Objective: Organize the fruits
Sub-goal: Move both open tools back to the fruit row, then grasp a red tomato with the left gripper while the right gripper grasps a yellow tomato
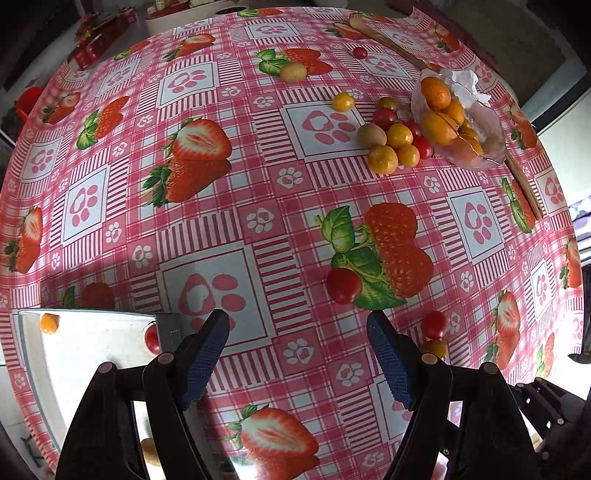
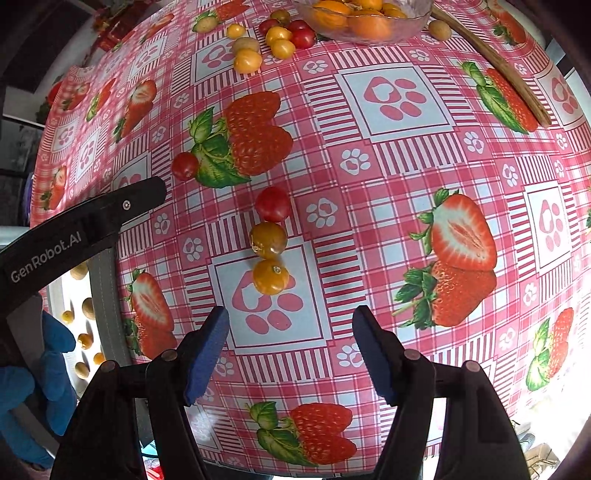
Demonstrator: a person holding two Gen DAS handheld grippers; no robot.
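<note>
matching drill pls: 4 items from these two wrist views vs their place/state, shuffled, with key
Items:
1. glass bowl
2. orange tomato
3. right tongs
4. lone red tomato

Place or state:
A. open, holding nothing
B. holds orange fruit, at the far side of the table
C. beside a printed strawberry leaf
D. nearest of three small fruits in a row, ahead of the right tongs

Pairs: 1-B, 2-D, 3-A, 4-C
</note>
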